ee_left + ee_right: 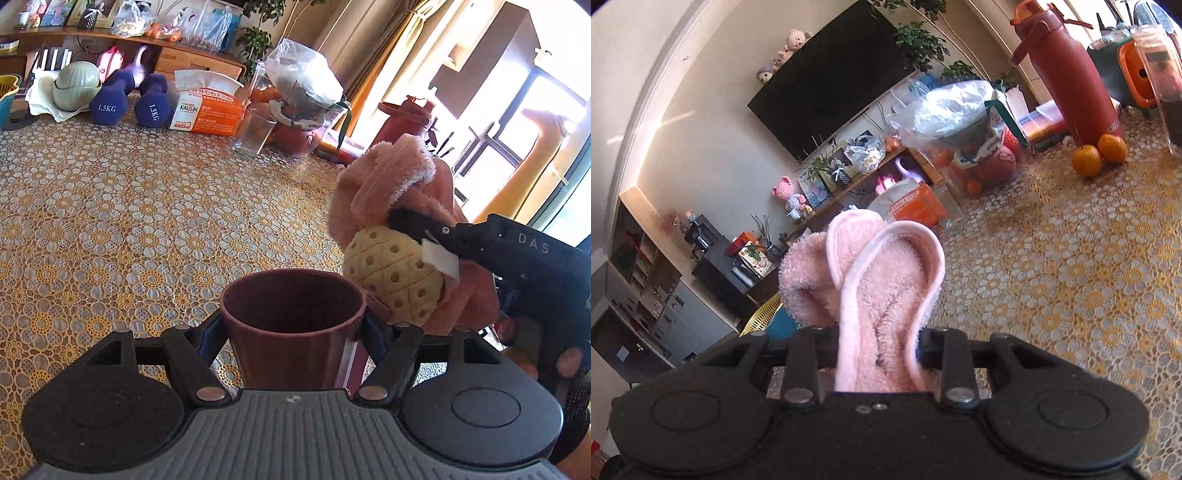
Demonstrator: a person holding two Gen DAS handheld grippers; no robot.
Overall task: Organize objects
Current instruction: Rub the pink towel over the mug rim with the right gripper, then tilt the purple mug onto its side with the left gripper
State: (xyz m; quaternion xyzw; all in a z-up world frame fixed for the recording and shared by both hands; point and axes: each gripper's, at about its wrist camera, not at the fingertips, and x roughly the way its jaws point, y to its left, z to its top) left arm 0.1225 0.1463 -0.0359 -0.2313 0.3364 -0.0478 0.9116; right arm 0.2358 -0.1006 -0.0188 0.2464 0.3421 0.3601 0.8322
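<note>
My left gripper (293,332) is shut on a dark maroon cup (291,306), held upright above the patterned tablecloth (129,221). My right gripper (417,236) comes in from the right and is shut on a pink fluffy slipper (391,184) with a yellow perforated sole (395,273), just right of the cup's rim. In the right wrist view the pink slipper (882,295) sticks up between the closed jaws of the right gripper (877,350); the fingertips are hidden by it.
Far side of the table: two blue dumbbells (125,98), a tissue pack (207,107), a clear glass (255,129), a bagged pot (303,88), a red bottle (1067,70) and two oranges (1099,153). A TV (831,77) hangs behind.
</note>
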